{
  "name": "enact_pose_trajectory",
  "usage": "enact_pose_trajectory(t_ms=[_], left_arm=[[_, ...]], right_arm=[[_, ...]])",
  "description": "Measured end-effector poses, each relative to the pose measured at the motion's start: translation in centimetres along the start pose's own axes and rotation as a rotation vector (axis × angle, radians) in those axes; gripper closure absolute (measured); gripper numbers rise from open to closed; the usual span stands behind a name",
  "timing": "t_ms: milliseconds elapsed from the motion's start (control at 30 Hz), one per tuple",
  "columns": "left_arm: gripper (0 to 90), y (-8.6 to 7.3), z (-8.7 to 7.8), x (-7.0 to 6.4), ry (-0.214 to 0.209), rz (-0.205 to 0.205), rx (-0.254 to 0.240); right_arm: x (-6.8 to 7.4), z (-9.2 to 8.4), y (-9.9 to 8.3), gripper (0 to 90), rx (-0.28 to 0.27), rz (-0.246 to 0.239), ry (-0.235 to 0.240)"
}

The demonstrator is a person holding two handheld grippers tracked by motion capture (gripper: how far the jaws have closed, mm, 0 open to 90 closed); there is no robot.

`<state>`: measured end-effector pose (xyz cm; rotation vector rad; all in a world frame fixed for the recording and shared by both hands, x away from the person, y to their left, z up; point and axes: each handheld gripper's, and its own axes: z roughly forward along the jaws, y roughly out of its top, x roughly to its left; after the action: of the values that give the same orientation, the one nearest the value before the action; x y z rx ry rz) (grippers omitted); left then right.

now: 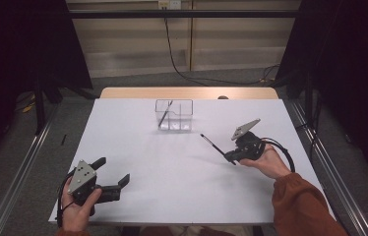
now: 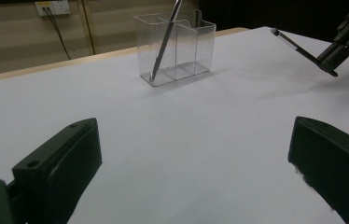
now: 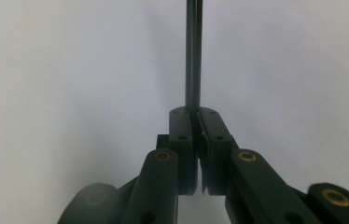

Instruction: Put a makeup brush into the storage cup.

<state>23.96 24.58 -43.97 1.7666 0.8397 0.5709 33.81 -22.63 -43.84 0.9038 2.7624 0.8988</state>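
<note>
A slim dark pen (image 1: 213,143) is pinched at one end between the jaws of my right gripper (image 1: 230,157), which are pressed together on it. The pen sticks out straight ahead of the jaws, lifted off the white table (image 1: 138,196), its free tip aimed up and away toward the far middle of the table. My right hand (image 1: 269,162) holds that gripper at the table's right side.

Farther on stands a clear plastic holder (image 1: 174,115) with divided compartments, near the table's far edge. A second pen (image 1: 164,114) already leans in its left compartment. The held pen is well apart from the holder, to its right and nearer to me.

My left gripper (image 1: 110,173) rests at the near left corner, jaws spread wide with nothing between them.

To finish this well, I judge I should tilt the pen upright, bring its tip above an open compartment, lower it inside, and only then release the grip.
</note>
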Motion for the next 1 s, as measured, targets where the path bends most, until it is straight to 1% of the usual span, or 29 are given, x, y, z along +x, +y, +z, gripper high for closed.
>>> enact_pose_trajectory(t_ms=[167, 267, 300, 367, 467, 600, 767, 933, 1000], left_arm=[[2.5, 0.0, 0.0, 0.0, 0.0, 0.003, 0.001], [2.5, 0.0, 0.0, 0.0, 0.003, 0.004, 0.002], [2.5, 0.0, 0.0, 0.0, 0.0, 0.004, 0.0], [2.5, 0.0, 0.0, 0.0, 0.0, 0.003, 0.001], [2.5, 0.0, 0.0, 0.0, -0.003, 0.004, 0.002], [2.5, 0.0, 0.0, 0.0, -0.001, 0.009, 0.005], [2.5, 0.0, 0.0, 0.0, -0.004, 0.006, 0.002], [2.5, 0.0, 0.0, 0.0, -0.005, 0.008, 0.002], [2.5, 0.0, 0.0, 0.0, -0.006, 0.008, 0.002]], right_arm=[[0.2, 0.1, 0.0, 84.9, -0.032, 0.002, -0.007], [0.2, 0.3, -0.1, 84.8, -0.044, 0.009, -0.023], [0.2, 0.4, -0.2, 84.8, -0.057, 0.023, -0.019], [0.2, 0.4, -0.4, 84.8, -0.074, 0.036, -0.024], [0.1, 0.2, -0.7, 84.8, -0.106, 0.05, -0.036], [0.1, -0.1, -1.1, 84.8, -0.166, 0.061, -0.044], [0.4, -0.4, -1.2, 84.8, -0.236, 0.052, -0.041], [0.6, -0.2, -1.6, 84.8, -0.247, 0.047, -0.051], [0.6, -0.1, -1.8, 84.8, -0.263, 0.055, -0.049]])
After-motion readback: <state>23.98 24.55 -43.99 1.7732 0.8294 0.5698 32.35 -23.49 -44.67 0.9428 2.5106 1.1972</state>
